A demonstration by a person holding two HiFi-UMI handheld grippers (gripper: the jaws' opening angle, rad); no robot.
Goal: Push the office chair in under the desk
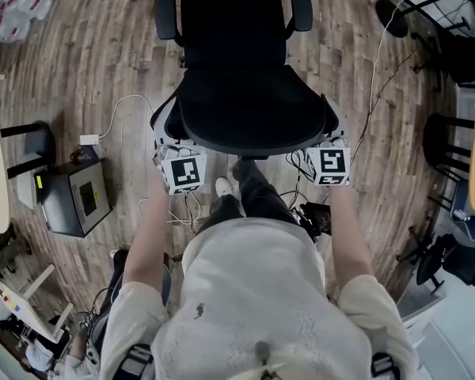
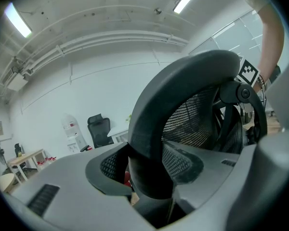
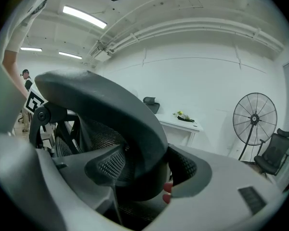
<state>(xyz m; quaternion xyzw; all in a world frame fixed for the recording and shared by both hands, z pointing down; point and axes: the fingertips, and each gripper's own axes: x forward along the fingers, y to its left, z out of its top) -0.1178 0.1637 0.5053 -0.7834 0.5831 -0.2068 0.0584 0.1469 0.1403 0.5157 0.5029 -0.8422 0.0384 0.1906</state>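
The office chair (image 1: 245,93) stands on the wood floor (image 1: 95,70), right in front of the person, with its back turned to them. The left gripper (image 1: 176,150) is clamped on the left end of the back's top rim. The right gripper (image 1: 330,145) is clamped on the right end. A white desk (image 3: 185,123) stands past the chair, maybe well apart from it.

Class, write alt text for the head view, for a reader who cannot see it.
Seen from above, a person clamps the backrest of a black office chair with the left gripper and the right gripper, one at each side. The chair stands on a wood floor.
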